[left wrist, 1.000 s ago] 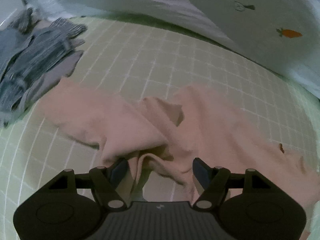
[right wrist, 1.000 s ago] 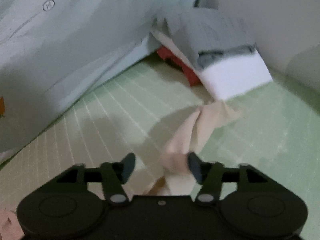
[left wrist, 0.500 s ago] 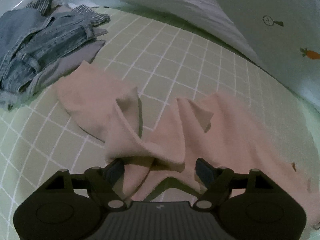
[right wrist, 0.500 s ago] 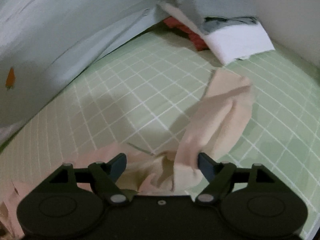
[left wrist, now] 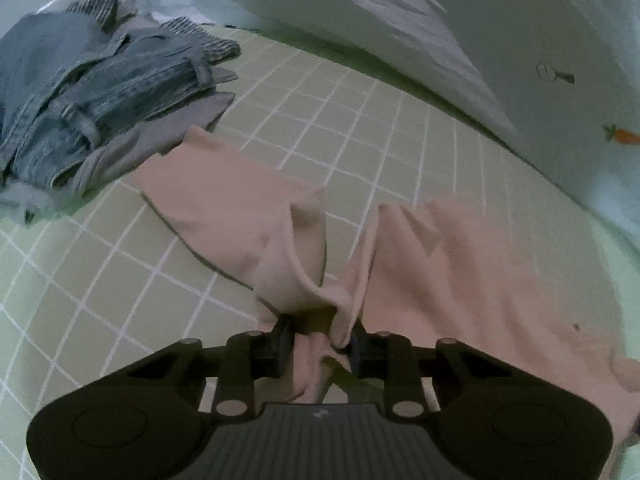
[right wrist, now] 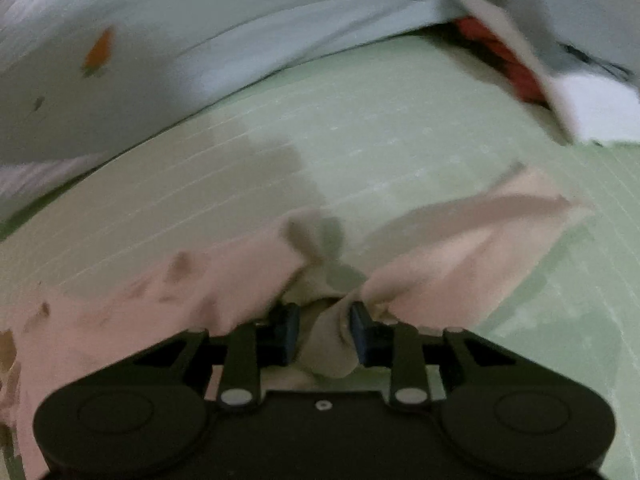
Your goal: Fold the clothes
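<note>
A pale pink garment (left wrist: pixel 460 280) lies crumpled on the green checked sheet (left wrist: pixel 360 128). One sleeve (left wrist: pixel 224 200) stretches to the left in the left wrist view. My left gripper (left wrist: pixel 320 340) is closing its jaws, and a bunched fold of the pink fabric is pinched between the pads. In the right wrist view, which is blurred, the same garment (right wrist: pixel 180 300) spreads to the left and its other sleeve (right wrist: pixel 460 240) runs to the right. My right gripper (right wrist: pixel 324 332) is also closing, with a gathered fold of the garment squeezed between its pads.
A heap of blue jeans (left wrist: pixel 80 92) over a grey garment (left wrist: pixel 160 136) and striped cloth lies at the far left. A pale blue quilt with carrot prints (left wrist: pixel 520 40) bounds the far side. A stack of grey, white and red clothes (right wrist: pixel 580 80) sits at the far right.
Both grippers went from wide open over the pink garment to closed on folds of it. Both moved forward and lower, and the right view swung left. The sleeves now lie spread outward.
</note>
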